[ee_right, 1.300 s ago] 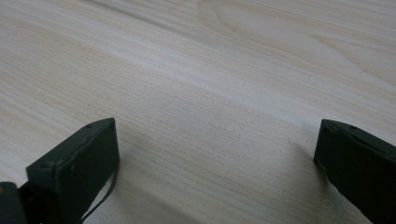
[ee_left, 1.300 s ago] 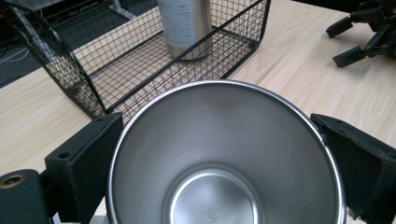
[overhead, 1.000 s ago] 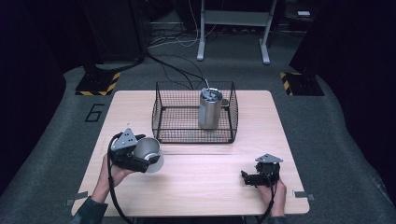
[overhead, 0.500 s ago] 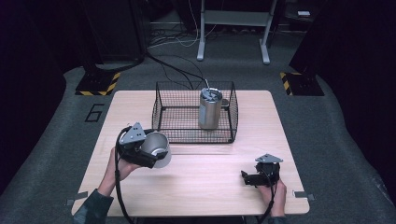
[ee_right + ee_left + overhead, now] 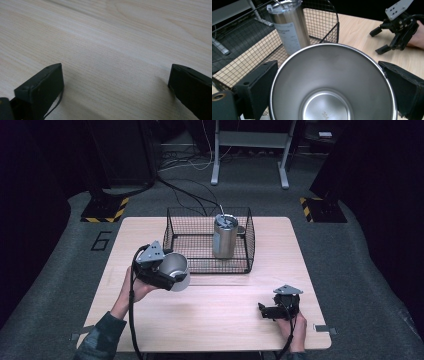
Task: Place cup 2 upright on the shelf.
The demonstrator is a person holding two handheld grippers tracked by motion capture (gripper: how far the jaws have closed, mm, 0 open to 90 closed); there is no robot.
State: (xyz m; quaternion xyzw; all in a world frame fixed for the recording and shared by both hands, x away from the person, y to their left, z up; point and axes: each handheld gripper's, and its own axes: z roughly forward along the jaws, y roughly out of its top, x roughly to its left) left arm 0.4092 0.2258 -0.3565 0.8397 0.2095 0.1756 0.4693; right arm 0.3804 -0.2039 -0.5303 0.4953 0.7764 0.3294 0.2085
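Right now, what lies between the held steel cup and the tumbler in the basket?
In the left gripper view, the basket's black wire wall stands between the cup and the tumbler; the high view agrees.

We read "304" stamped on the inner bottom of the steel cup (image 5: pixel 332 87) held between the left gripper (image 5: pixel 329 82) jaws. Beyond it, the tumbler (image 5: pixel 290 27) carries a white label, its print too small to read. Left of that gripper, the floor shows "6" (image 5: pixel 102 240).
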